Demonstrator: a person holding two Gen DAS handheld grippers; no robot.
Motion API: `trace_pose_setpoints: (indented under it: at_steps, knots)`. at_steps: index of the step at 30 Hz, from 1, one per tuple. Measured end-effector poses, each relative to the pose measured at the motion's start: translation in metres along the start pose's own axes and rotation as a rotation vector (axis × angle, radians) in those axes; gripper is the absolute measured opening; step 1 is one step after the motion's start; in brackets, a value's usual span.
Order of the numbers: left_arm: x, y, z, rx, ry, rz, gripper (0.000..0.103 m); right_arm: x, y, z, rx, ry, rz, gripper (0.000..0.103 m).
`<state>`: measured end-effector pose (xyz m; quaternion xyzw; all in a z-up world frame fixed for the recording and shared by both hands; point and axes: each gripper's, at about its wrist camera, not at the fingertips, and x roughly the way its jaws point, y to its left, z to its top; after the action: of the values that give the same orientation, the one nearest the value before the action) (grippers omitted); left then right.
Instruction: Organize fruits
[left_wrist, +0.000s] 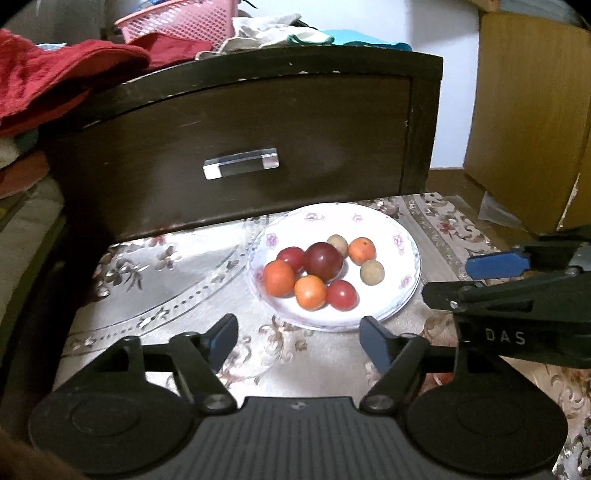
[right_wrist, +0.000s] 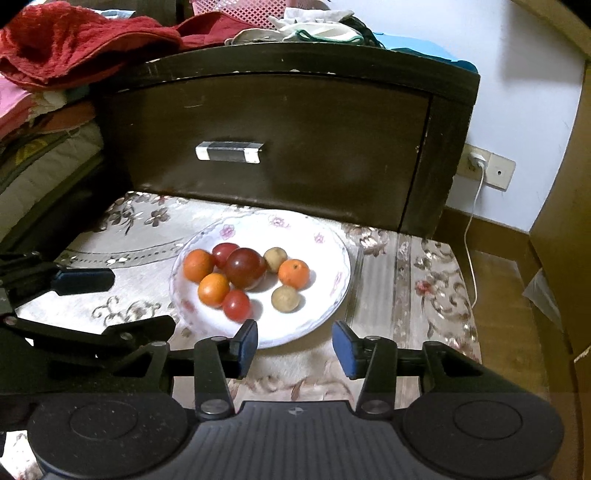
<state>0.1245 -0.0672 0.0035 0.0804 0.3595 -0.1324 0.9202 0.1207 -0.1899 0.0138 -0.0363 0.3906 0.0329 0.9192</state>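
1. All the fruit in view sits gathered on the white floral plate (right_wrist: 332, 295), which rests on the patterned tablecloth (right_wrist: 424, 288) in front of the dark drawer unit (right_wrist: 280, 147). Nothing loose on the cloth that I can see.
2. On the plate: the big dark red plum (right_wrist: 245, 267) in the middle, three small oranges (right_wrist: 293, 273) at roughly nine, seven and three o'clock of it, two red tomatoes (right_wrist: 236, 304) at eleven and six, and two brown longans (right_wrist: 285, 298) at one and four.
3. The left gripper (left_wrist: 298, 338) hangs just short of the plate's near rim, jaws spread wide, nothing between them.
4. The right gripper (right_wrist: 294, 345) hovers at the plate's six o'clock edge, jaws parted more narrowly, also empty (no pad touches fruit or plate).
5. My reading: the gathering looks done, with like fruits only loosely grouped. Whether a tidier sort by kind remains, I can't tell; if so, the oranges at three and nine would want bringing together.
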Motion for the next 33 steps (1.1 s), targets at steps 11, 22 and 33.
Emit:
trace_pose_setpoints:
  at_steps: [11, 22, 33]
  knots:
    - [-0.028, -0.007, -0.022, -0.012, -0.002, 0.051, 0.097, -0.025, 0.007, -0.023, 0.028, 0.016, 0.001, 0.041]
    - [-0.043, -0.005, -0.039, -0.034, -0.002, 0.071, 0.103, -0.042, 0.012, -0.039, 0.034, 0.021, 0.005, 0.041]
    - [-0.054, -0.003, -0.048, -0.083, -0.006, 0.077, 0.103, -0.053, 0.017, -0.047, 0.042, 0.02, 0.01, 0.041]
